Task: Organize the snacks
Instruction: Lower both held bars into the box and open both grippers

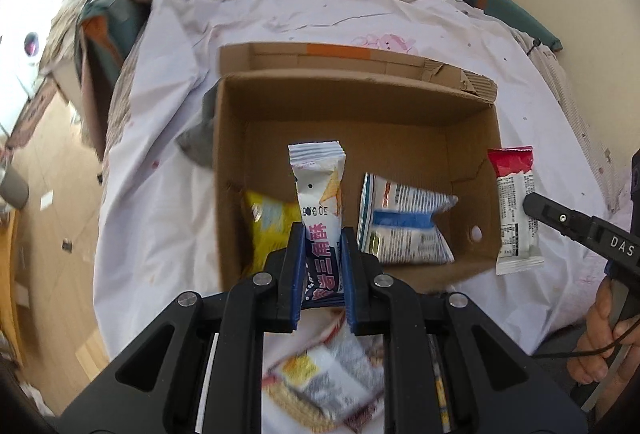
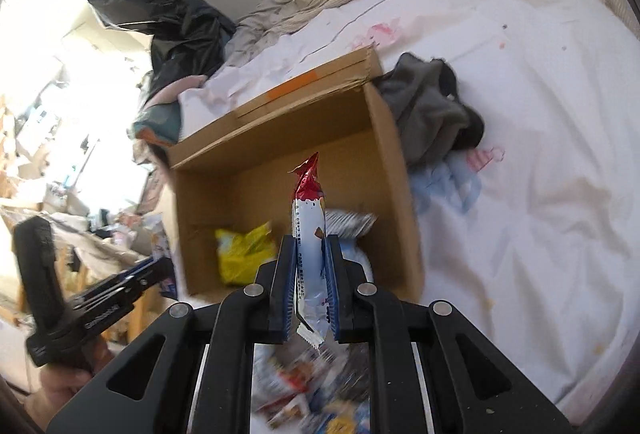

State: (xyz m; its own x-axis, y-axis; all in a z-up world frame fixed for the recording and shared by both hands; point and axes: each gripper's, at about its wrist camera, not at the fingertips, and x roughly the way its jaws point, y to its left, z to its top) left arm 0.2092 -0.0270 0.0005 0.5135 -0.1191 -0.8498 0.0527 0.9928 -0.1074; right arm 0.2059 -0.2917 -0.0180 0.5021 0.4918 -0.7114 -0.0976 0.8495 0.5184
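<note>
Clamping a white stick-shaped snack packet with blue lettering (image 1: 320, 202) upright between its blue pads, the left gripper (image 1: 322, 258) holds it above the near edge of the open brown cardboard box (image 1: 352, 102) on the bed's white sheet (image 1: 160, 162). The right gripper (image 2: 307, 266) pinches a red-topped white snack bar wrapper (image 2: 308, 206) over the same box, where a yellow bag (image 1: 266, 222) and a blue-and-white packet (image 1: 404, 222) leave the far half bare. "DAS" shows on the right gripper's side.
</note>
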